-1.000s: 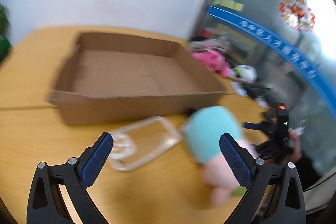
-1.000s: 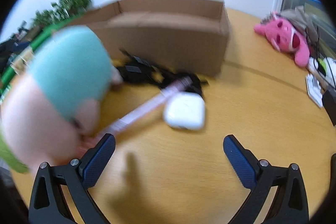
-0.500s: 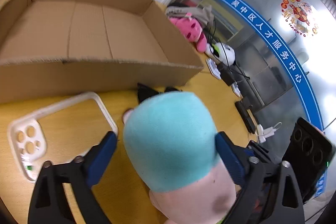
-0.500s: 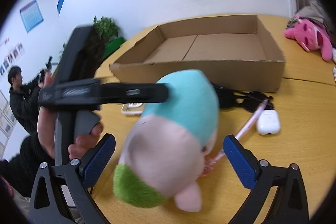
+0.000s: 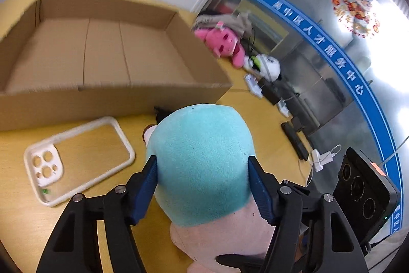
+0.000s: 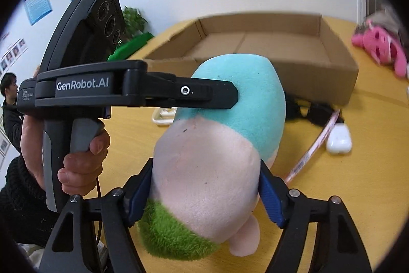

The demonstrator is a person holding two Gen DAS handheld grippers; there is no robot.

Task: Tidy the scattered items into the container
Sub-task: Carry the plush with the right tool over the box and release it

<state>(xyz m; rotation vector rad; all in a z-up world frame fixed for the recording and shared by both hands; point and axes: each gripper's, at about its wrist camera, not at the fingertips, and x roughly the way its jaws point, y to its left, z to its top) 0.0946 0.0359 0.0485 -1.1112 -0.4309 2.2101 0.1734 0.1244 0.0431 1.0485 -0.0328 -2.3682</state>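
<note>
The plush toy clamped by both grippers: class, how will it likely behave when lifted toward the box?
The plush toy looks soft: the closing left gripper and right gripper press into its fleece, so it probably squashes. It is likely light for its bulk. Its fuzzy surface should resist slipping.

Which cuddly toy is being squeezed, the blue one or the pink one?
The blue-headed plush toy; both hand-held grippers are closing on it. The pink plush toy lies untouched beyond the cardboard box.

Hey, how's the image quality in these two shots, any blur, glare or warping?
Left wrist view: cardboard box edge smeared, glare on the glass wall, plush toy sharp. Right wrist view: pink plush and earbud case blurred. Both views show fisheye bending and dark corners.
</note>
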